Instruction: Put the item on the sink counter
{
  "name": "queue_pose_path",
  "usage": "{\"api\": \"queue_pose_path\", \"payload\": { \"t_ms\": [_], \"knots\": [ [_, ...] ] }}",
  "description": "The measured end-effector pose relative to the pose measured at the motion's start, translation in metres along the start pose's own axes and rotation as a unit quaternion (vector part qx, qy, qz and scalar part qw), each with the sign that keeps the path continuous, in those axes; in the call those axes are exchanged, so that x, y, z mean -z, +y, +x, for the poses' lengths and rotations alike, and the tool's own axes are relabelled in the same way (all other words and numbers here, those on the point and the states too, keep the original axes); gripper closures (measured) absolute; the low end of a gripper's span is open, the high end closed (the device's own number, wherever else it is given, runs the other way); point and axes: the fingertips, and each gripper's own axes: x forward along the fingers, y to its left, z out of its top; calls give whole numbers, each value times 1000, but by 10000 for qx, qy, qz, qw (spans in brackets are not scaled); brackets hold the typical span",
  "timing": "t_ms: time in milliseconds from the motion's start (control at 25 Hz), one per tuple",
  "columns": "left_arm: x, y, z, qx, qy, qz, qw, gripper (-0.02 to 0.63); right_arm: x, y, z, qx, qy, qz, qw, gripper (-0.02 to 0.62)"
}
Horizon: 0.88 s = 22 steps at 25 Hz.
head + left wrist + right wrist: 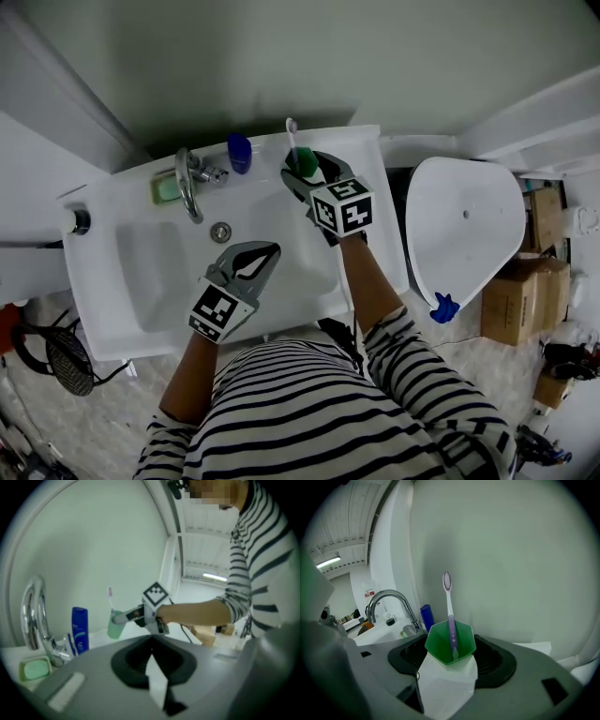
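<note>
A green cup [302, 161] with a purple-and-white toothbrush [291, 131] in it is at the back right of the white sink counter [364, 202]. My right gripper [304, 172] is shut on the cup. In the right gripper view the cup [450, 644] sits between the jaws with the toothbrush [449, 604] upright; whether it rests on the counter I cannot tell. My left gripper [272, 251] hangs over the basin, shut and empty. The left gripper view shows its closed jaws [154, 667], and beyond them the cup [115, 625] in the right gripper [129, 617].
A chrome faucet [187, 183] stands at the back of the basin, a blue bottle [239, 153] to its right and green soap [167, 189] to its left. The drain [220, 232] is mid-basin. A white toilet [464, 225] and cardboard boxes [511, 300] are to the right.
</note>
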Motion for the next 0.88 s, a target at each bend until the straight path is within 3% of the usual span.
{"api": "queue_pose_path", "payload": {
  "t_ms": [880],
  "knots": [
    [21, 29, -11, -69, 155, -238, 9996, 600, 30, -3, 98, 104, 278, 10, 9996, 285]
  ]
}}
